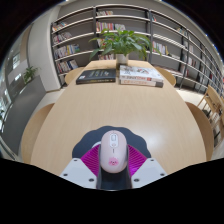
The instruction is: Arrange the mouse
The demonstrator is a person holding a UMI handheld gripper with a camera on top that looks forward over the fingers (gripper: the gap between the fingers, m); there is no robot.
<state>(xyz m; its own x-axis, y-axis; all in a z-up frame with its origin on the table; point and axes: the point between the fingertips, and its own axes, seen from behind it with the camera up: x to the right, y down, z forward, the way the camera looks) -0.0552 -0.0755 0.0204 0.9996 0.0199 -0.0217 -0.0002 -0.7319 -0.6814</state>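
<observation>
Pink-white mouse [112, 150] at bottom centre, clamped between magenta pads [92, 158] of gripper [112, 168]; wooden table [110, 110] beneath, books [120, 76] upper centre.

Pale wooden counter [110, 115] bearing a white mouse [113, 150] on a dark mat [135, 143], two book stacks [97, 76] [141, 77] and a potted plant [123, 43].

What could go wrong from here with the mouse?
1. The mouse sits between the jaws on the mouse pad; whether both pink pads press it is unclear, so it may slip or twist if moved.
2. Its rounded shell gives little flat surface to hold.
3. The books and potted plant stand at the far end of the table; a long push forward could reach them.
</observation>
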